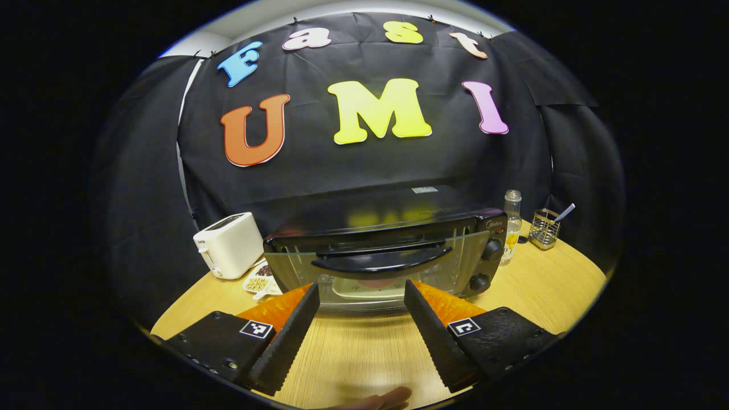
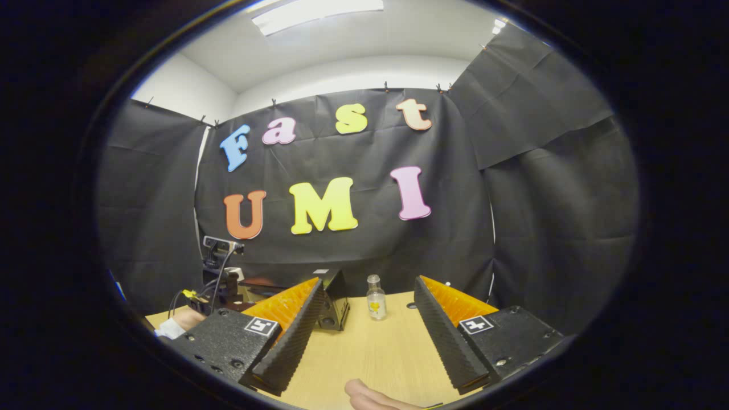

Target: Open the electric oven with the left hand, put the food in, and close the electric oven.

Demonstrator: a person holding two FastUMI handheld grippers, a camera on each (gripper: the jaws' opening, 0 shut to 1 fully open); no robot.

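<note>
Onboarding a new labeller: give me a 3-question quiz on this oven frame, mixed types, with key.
1. True or false: the electric oven door is shut.
2. What sits just left of the oven: A) white toaster B) kettle C) blender?
3. Fill in: the left gripper is ____, fingers apart, facing the oven door handle.

Key: 1 true; 2 A; 3 open.

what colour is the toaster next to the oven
The toaster is white or cream, standing left of the black electric oven; it shows best in the left gripper view.
</note>
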